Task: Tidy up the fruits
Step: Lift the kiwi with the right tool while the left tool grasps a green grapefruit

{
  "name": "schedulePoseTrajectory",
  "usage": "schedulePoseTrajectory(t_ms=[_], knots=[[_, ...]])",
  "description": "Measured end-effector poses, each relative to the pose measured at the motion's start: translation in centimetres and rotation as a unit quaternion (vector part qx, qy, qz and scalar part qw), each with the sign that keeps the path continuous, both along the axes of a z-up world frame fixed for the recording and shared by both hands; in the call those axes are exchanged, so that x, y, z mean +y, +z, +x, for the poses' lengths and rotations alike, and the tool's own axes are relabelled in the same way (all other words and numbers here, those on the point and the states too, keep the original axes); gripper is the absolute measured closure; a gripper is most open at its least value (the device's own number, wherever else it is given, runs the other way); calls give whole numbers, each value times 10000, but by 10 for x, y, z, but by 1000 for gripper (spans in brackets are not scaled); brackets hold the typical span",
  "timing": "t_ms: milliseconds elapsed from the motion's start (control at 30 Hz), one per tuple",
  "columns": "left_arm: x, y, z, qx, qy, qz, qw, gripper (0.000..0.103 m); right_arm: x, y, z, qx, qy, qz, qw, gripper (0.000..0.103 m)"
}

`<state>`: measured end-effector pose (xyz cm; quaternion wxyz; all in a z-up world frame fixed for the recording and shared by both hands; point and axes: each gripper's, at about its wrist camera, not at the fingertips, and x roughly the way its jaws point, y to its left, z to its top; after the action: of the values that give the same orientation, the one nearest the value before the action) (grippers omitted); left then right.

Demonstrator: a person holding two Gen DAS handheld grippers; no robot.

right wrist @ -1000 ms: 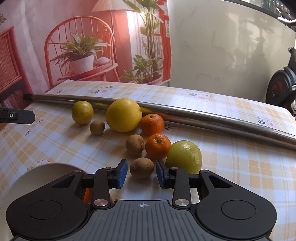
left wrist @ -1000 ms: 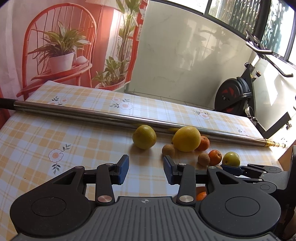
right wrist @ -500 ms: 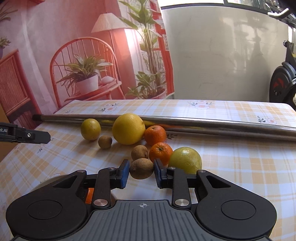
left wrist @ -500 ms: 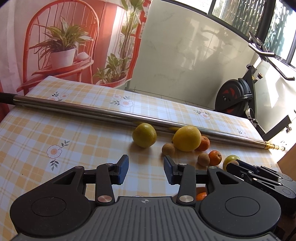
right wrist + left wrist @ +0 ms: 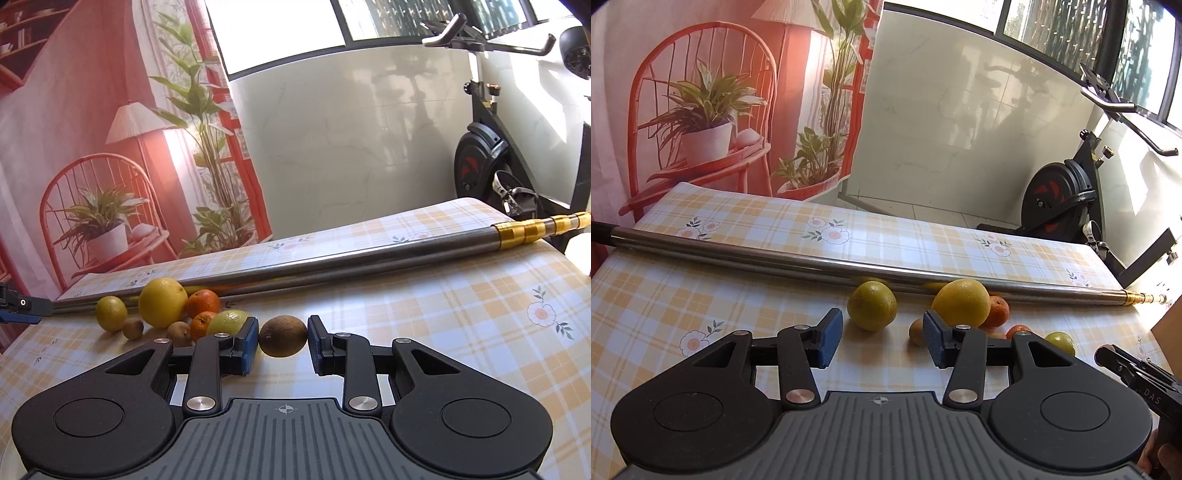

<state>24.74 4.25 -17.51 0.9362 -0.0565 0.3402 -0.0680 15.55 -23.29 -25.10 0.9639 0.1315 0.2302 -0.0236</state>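
Brown kiwi point(image 5: 283, 336): sits between the blue pads point(image 5: 251, 345) of the right gripper point(image 5: 282, 345), at 12 o'clock from the tool body; jaws apart, a sliver of gap shows on each side, so the pads are close to the skin but not pressed on it.

Fruit cluster, right wrist view, at 10 o'clock, left to right: small lemon point(image 5: 111, 313); small kiwi point(image 5: 133, 328); large grapefruit point(image 5: 163, 302); second kiwi point(image 5: 178, 333); two tangerines point(image 5: 202, 302), one behind the other; green-yellow lemon point(image 5: 227, 321), just beside the left pad.

Steel pole point(image 5: 332, 264): lies across the checked tablecloth point(image 5: 461, 314) behind the fruit, gold end at 2 o'clock.

Left gripper point(image 5: 882, 338): jaws wide apart, holding nothing, over the cloth. Ahead of it, at 12 o'clock, the small lemon point(image 5: 872, 305); at 1 o'clock the grapefruit point(image 5: 960, 303), a tangerine point(image 5: 996, 312) touching it.

Exercise bike point(image 5: 1067, 199): stands beyond the table, at 2 o'clock.
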Motion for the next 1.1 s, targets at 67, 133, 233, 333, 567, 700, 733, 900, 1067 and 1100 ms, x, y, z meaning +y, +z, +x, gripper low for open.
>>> schedulePoseTrajectory(t_ms=[67,133,233,333,567,700,733,900,1067,1100], knots=[[-1,3,9,-29,20,-40,10000,53,0,-2,0,-11,10,-16,10000,77],[0,6,18,-6,77,-208,9998,53,3,-2,0,-17,75,-31,10000,77],[2,4,35,147,102,-582,9981,53,8,-2,1,-10,123,-57,9999,77],[2,-10,54,429,275,-725,9961,53,9,-3,0,3,123,-30,9999,77],[-1,-42,79,738,706,-218,9945,52,6,-5,-1,36,85,94,9999,77],[3,-46,82,687,726,-340,9944,50,5,-5,0,46,95,146,9998,77],[1,-46,83,679,709,-314,9947,50,4,-5,1,51,99,155,9998,77],[-4,-47,87,733,603,-363,9948,50,4,-7,2,86,121,185,9997,77],[-9,-51,87,770,447,-349,9954,51,5,-7,2,96,114,194,9997,77],[-10,-52,86,755,409,-352,9957,53,5,-7,2,95,110,198,9997,77]])
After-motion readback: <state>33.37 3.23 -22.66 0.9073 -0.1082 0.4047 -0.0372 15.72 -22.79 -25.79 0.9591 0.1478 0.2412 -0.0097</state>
